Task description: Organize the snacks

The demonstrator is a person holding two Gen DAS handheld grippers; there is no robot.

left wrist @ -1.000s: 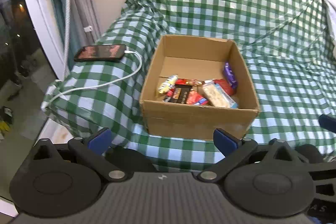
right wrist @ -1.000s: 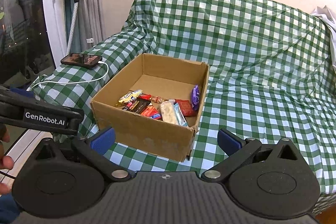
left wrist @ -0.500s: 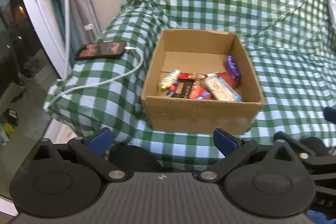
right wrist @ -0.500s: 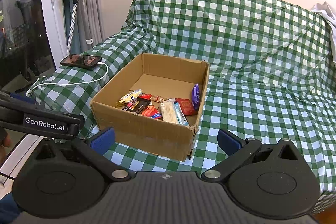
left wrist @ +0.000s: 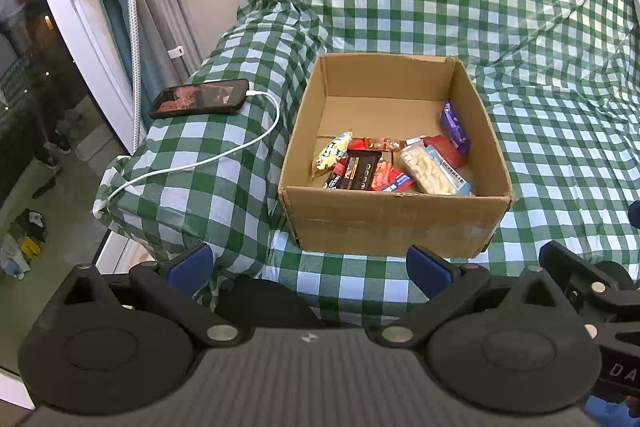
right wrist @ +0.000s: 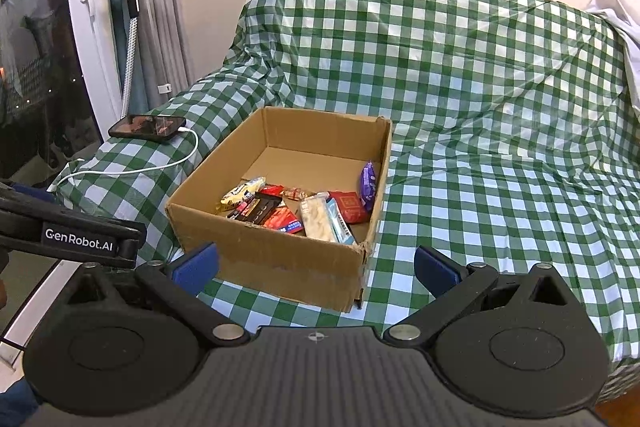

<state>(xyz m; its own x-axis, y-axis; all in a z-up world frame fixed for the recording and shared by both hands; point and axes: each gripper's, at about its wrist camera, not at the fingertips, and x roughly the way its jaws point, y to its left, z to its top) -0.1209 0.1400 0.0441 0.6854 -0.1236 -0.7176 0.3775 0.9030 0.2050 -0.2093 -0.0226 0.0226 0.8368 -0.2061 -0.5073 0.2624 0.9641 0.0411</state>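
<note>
Your open brown cardboard box (left wrist: 394,219) sits on the green-and-white checked sofa cover (left wrist: 560,147), its long axis running away from you toward the backrest. The wrapped snack bars (left wrist: 390,165) lie heaped at its near end; the purple packet (left wrist: 454,126) leans on the right wall. Your left gripper (left wrist: 310,263) and right gripper (right wrist: 316,267) both stand wide open, holding nothing, short of the box. A black phone (left wrist: 199,98) with a white cable (left wrist: 224,155) rests on the armrest.
</note>
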